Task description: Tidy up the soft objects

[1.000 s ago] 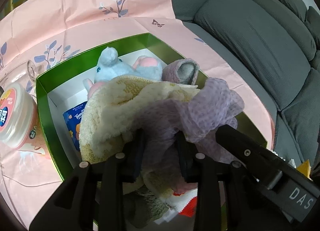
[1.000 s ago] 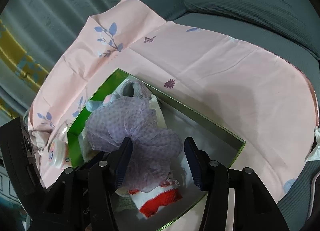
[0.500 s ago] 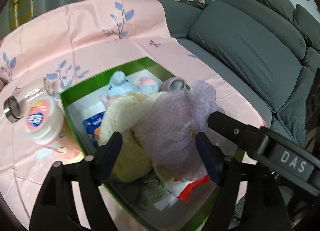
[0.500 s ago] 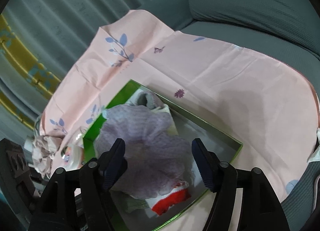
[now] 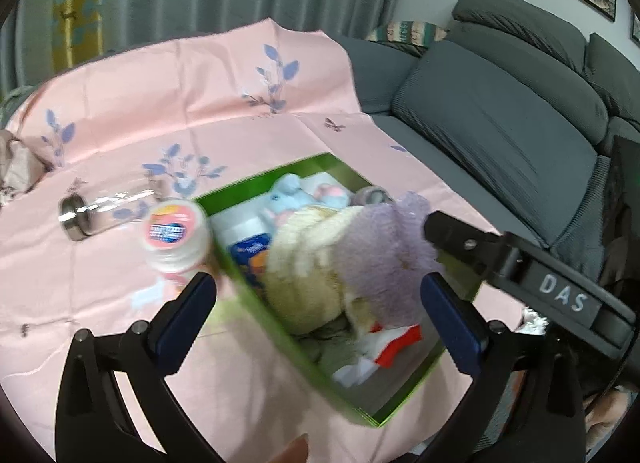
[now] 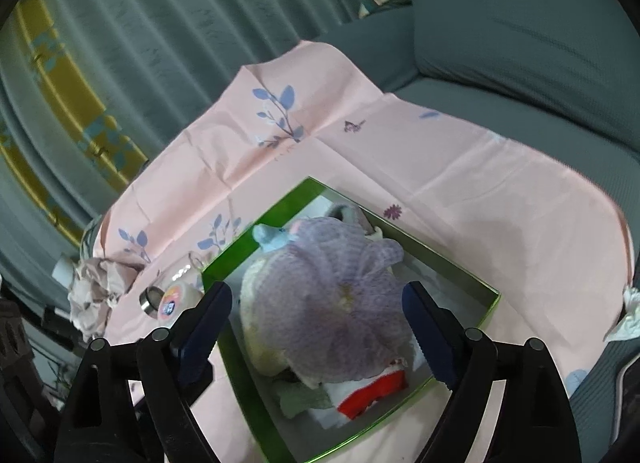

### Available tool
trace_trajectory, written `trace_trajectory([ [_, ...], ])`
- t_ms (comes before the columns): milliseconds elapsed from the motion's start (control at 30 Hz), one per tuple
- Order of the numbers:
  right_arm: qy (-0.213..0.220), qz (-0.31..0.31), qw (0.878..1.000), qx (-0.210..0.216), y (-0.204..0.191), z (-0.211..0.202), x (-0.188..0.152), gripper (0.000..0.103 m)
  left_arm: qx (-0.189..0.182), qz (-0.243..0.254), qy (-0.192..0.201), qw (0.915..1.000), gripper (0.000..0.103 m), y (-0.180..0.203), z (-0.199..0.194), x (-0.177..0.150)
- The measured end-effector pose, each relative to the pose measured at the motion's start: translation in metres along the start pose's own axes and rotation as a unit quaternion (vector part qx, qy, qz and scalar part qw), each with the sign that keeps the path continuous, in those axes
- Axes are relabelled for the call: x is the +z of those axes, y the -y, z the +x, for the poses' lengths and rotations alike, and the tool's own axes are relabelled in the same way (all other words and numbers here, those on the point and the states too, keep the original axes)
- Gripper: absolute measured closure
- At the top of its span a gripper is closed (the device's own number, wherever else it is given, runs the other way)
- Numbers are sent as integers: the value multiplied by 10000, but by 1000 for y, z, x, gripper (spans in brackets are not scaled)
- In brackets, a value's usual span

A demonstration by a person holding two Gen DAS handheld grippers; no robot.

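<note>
Green box (image 6: 490,297) packed, purple mesh puff (image 6: 336,303) hiding cream towel, left gripper (image 5: 318,313) and right gripper (image 6: 318,325) jaws opening, empty, left view blurred

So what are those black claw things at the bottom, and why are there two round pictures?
Those claws are grippers, like big tongs, which a person holds one in each hand. Each carries a small camera looking along its fingers, so you get one round picture per hand. The left gripper and right gripper are both opening and hold nothing. Below them a green box sits on a pink cloth spread over a grey sofa. Inside lie a purple mesh puff, a yellow towel and a blue plush toy. Beside the box stand a pink-lidded tub and a clear jar.
</note>
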State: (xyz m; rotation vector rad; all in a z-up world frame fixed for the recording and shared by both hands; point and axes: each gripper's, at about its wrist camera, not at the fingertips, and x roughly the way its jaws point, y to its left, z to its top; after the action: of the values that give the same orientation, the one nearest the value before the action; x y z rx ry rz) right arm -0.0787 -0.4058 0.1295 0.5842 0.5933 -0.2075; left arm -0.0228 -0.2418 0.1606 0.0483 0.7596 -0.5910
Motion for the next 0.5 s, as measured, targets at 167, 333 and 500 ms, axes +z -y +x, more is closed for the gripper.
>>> trace_trajectory([
  [167, 265, -345, 9990, 41, -22, -19, -2, 7, 266, -149, 213, 9993, 1, -17, -24, -6],
  [333, 451, -704, 9965, -66, -42, -33, -6, 6, 217, -312, 338, 9987, 1, -30, -44, -11],
  [500, 640, -958, 9933, -86, -59, -47, -11, 6, 278, -374, 410, 9981, 1, -36, -57, -17],
])
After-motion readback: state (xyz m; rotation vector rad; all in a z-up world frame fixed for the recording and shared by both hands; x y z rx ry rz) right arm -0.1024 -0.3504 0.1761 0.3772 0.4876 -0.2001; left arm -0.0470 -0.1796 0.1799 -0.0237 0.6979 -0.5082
